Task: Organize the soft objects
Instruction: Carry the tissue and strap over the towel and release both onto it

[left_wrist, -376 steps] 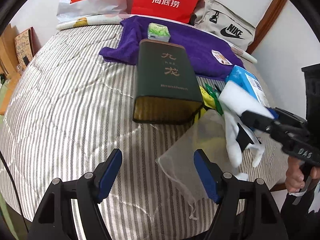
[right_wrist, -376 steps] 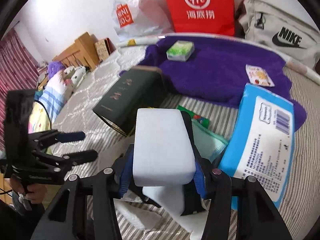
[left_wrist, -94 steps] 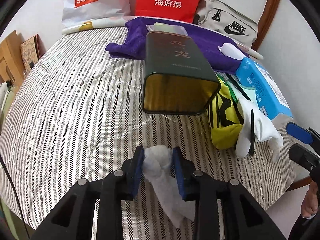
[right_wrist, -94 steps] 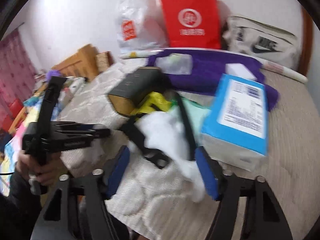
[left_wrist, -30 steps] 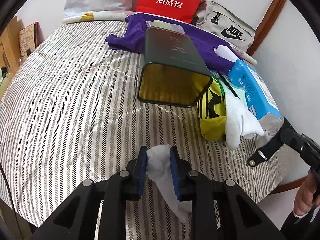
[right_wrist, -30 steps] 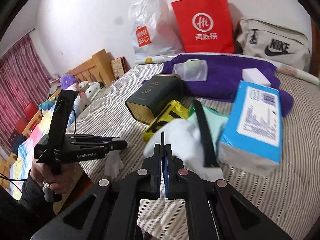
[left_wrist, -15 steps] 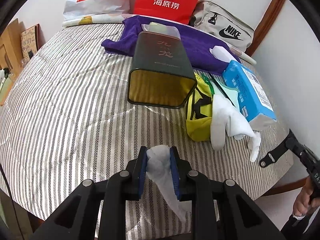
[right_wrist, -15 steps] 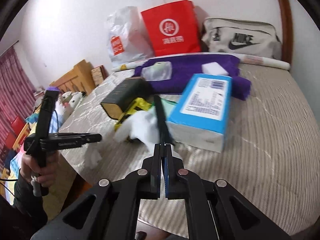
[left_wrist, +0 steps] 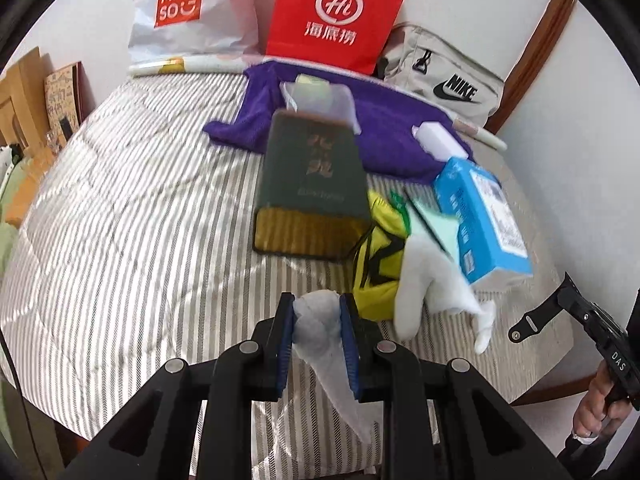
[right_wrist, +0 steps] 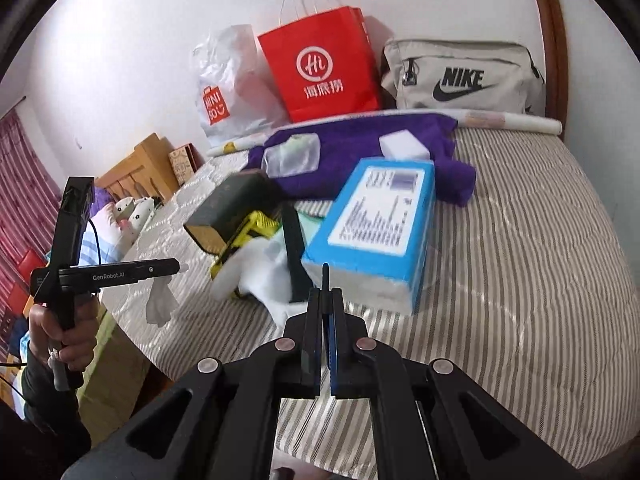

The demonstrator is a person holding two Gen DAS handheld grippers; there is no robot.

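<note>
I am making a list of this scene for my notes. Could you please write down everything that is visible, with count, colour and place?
bed: 1, grey-white striped cover, under everything
towel: 1, purple, far end of bed
sponge block: 1, white, on the towel
clear packet: 1, see-through, on the towel
box: 1, dark green, gold end, lying mid-bed
tissue pack: 1, blue, right of box
yellow cloth: 1, yellow-black, between box and pack
white cloth: 1, white, beside yellow cloth
paper bag: 1, red, by wall
plastic bag: 1, white, by wall
Nike bag: 1, beige, by wall
left gripper: black and blue, shut on thin white cloth
right gripper: black and blue, shut, empty
</note>
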